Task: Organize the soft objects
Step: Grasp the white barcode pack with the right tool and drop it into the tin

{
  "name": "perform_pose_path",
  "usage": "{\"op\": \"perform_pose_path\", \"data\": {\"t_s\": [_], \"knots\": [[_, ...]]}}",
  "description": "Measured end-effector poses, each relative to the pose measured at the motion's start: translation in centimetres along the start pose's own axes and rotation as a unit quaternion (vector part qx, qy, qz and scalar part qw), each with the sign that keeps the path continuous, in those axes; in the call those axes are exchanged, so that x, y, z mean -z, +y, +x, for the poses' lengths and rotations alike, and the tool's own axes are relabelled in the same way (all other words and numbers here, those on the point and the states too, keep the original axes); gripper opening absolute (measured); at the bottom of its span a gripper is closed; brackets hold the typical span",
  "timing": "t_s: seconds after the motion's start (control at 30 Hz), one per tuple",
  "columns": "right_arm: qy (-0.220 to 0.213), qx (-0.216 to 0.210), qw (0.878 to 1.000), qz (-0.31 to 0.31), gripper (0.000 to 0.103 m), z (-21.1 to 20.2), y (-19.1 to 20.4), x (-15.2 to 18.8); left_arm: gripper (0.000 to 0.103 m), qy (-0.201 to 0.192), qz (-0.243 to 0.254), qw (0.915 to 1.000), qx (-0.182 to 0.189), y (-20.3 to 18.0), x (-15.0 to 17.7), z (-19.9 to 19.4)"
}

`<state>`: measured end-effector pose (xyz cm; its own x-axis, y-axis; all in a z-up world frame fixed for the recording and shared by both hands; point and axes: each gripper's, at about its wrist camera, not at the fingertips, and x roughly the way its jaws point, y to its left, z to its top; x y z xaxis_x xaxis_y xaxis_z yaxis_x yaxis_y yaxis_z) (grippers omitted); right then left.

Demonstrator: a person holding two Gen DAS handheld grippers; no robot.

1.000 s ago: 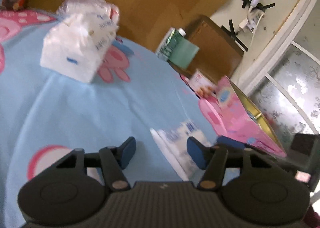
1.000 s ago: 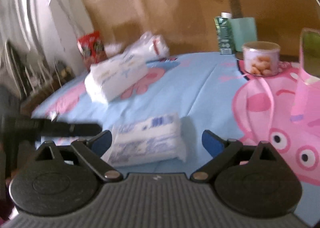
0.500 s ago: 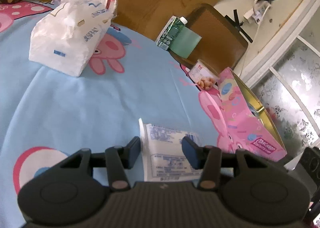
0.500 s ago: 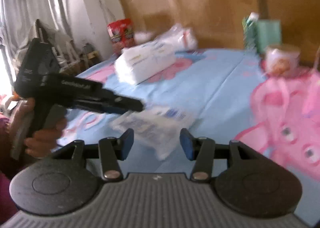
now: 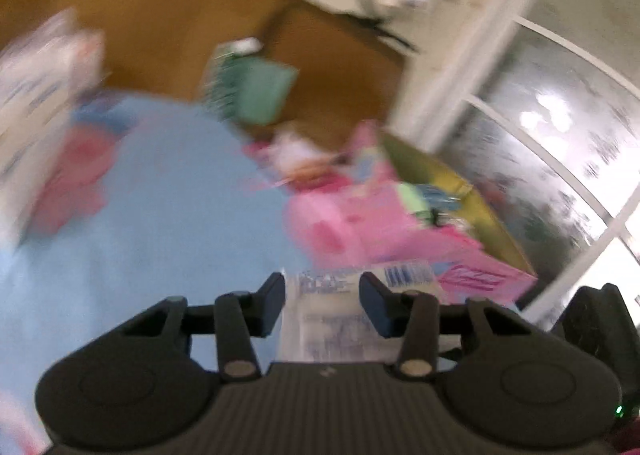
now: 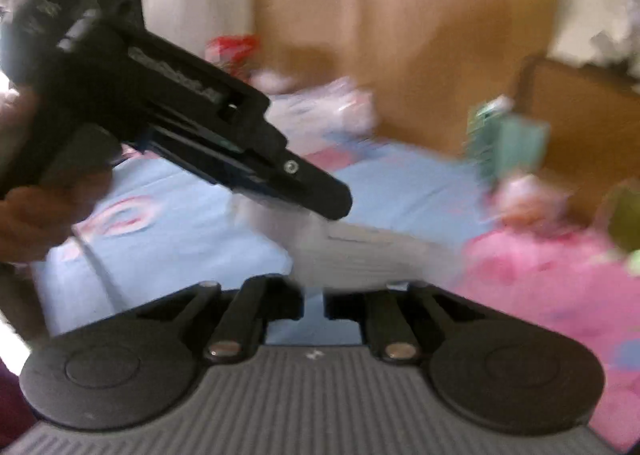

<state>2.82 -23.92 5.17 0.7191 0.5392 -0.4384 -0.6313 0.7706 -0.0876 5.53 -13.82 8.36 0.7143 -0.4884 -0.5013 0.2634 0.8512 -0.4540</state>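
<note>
Left wrist view: the left gripper (image 5: 322, 297) at lower centre has the white plastic-wrapped tissue pack (image 5: 340, 315) between its blue pads (image 5: 272, 303), jaws closing on it. The pink cartoon-printed box (image 5: 400, 231) with a yellow inside sits at centre right on the light-blue bedspread (image 5: 140, 223). The slack wrapper could slide out if the pinch catches only film.

Right wrist view: the right gripper (image 6: 314, 303) at the bottom has its fingers pressed together, holding nothing. The pack hangs at centre from the other gripper, just ahead; the two could collide.

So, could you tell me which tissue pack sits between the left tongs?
The small flat tissue pack with the barcode; the bigger packs lie far off on the blue sheet.
</note>
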Motion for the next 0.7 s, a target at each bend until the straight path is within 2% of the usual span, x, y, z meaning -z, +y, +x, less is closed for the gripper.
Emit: {"op": "perform_pose_path", "data": {"t_s": [0.07, 0.13, 0.2, 0.27, 0.33, 0.47, 0.5, 0.57, 0.63, 0.7], "knots": [[-0.022, 0.03, 0.999, 0.021, 0.011, -1.3, -1.8, -0.4, 0.041, -0.008, 0.058, 0.9983, 0.003, -2.9, -1.4, 1.6], [-0.033, 0.073, 0.997, 0.023, 0.011, -2.4, -3.5, -0.5, 0.041, -0.005, 0.089, 0.9957, 0.024, -5.0, -2.6, 3.3], [-0.03, 0.095, 0.995, 0.032, 0.014, -3.6, -5.0, -0.1, 0.041, 0.002, 0.093, 0.9949, 0.039, -6.3, -3.3, 4.8], [-0.019, 0.086, 0.995, 0.048, 0.014, -4.7, -6.1, 0.8, 0.042, 0.01, 0.096, 0.9941, 0.05, -6.9, -3.3, 5.7], [-0.003, 0.084, 0.995, 0.055, 0.014, -5.5, -6.6, 2.2, 0.042, 0.023, 0.094, 0.9941, 0.049, -6.7, -2.7, 6.4], [0.03, 0.104, 0.992, 0.069, 0.022, -5.8, -6.6, 4.9, 0.045, 0.058, 0.077, 0.9948, 0.032, -5.8, -1.5, 7.6], [0.018, 0.103, 0.991, 0.081, 0.029, -6.4, -6.8, 5.6, 0.049, 0.064, 0.074, 0.9948, 0.028, -5.5, -1.4, 7.9], [0.01, 0.098, 0.991, 0.095, 0.056, -7.5, -6.4, 5.7, 0.057, 0.07, 0.073, 0.9948, 0.018, -5.1, -1.2, 8.1], [0.006, 0.11, 0.99, 0.093, 0.068, -8.1, -6.3, 6.0, 0.064, 0.07, 0.078, 0.9944, 0.01, -4.9, -1.2, 8.3], [0.006, 0.113, 0.989, 0.092, 0.069, -8.3, -6.3, 6.3, 0.073, 0.074, 0.086, 0.9934, 0.014, -4.8, -1.3, 8.7]]}}
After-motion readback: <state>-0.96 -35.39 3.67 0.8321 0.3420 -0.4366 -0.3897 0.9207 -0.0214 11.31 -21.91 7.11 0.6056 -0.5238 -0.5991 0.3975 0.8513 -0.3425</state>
